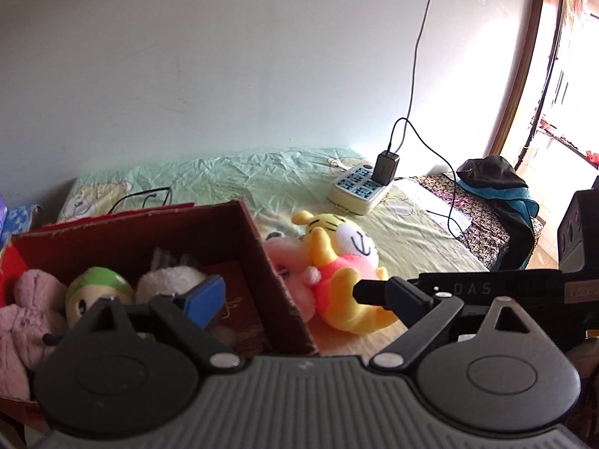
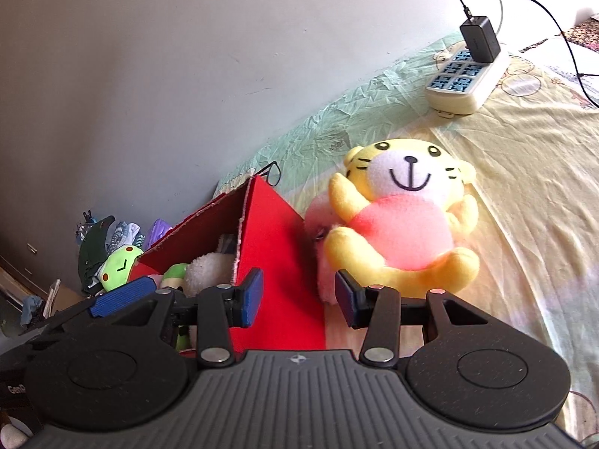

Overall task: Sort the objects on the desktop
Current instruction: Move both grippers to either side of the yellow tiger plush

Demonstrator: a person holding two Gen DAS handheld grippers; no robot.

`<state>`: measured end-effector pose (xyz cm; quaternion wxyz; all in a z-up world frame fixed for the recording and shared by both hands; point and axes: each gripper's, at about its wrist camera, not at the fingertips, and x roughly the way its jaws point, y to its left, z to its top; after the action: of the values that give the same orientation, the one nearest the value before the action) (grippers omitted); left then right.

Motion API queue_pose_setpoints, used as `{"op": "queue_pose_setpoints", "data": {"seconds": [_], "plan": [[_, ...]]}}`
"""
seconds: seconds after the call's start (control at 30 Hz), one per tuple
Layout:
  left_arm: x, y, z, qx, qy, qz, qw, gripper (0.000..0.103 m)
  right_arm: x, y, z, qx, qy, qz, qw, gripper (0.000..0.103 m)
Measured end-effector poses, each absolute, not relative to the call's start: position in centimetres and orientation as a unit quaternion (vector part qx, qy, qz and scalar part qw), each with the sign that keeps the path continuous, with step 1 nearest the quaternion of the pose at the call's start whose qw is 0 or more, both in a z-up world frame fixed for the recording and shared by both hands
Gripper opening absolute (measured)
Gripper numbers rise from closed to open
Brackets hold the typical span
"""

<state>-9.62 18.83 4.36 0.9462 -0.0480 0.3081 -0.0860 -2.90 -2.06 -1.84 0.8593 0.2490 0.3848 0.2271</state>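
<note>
A red cardboard box [image 1: 258, 247] stands on the bed with a pink plush [image 1: 26, 307], a green-capped plush [image 1: 97, 288] and a white plush [image 1: 168, 280] inside. My left gripper [image 1: 290, 295] hangs open over the box's right wall, holding nothing. Right of the box lies a yellow tiger plush [image 2: 404, 217] on its back, against a pink plush [image 2: 318, 224]. My right gripper [image 2: 298, 297] is open and empty, just short of the box corner [image 2: 277, 247] and the tiger's feet. The left gripper's blue pad [image 2: 123, 295] shows beside it.
A white power strip [image 2: 468, 82] with a black charger [image 2: 481, 39] and cables lies further back on the sheet. Glasses [image 1: 149, 196] rest behind the box. A green frog plush [image 2: 119, 265] and clutter sit left of the box. Dark clothing [image 1: 498, 187] lies at the far right.
</note>
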Motion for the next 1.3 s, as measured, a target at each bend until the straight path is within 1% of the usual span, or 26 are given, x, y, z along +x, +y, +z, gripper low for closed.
{"op": "queue_pose_setpoints", "data": {"seconds": [0.27, 0.37, 0.5, 0.8, 1.07, 1.3], "plan": [[-8.3, 12.4, 3.9, -0.036, 0.317, -0.113, 0.941, 0.093, -3.0, -8.1, -2.9, 0.253, 0.398, 0.198, 0.859, 0.046], [-7.7, 10.1, 3.5, -0.029, 0.321, -0.116, 0.94, 0.096, -2.8, -10.3, -3.2, 0.252, 0.401, 0.19, 0.86, 0.046], [-6.2, 8.1, 2.1, -0.036, 0.352, -0.103, 0.93, 0.097, -2.5, -12.6, -3.7, 0.243, 0.407, 0.18, 0.862, 0.046], [-3.5, 3.6, -0.9, -0.004, 0.415, -0.042, 0.909, 0.098, -1.5, -16.7, -5.1, 0.227, 0.426, 0.165, 0.86, 0.046], [-2.0, 1.4, -2.6, 0.027, 0.457, -0.001, 0.889, 0.099, -0.6, -18.6, -6.2, 0.228, 0.442, 0.167, 0.851, 0.046], [-1.3, 1.1, -3.3, 0.042, 0.474, 0.029, 0.879, 0.1, 0.5, -18.5, -7.0, 0.236, 0.456, 0.185, 0.838, 0.046]]}}
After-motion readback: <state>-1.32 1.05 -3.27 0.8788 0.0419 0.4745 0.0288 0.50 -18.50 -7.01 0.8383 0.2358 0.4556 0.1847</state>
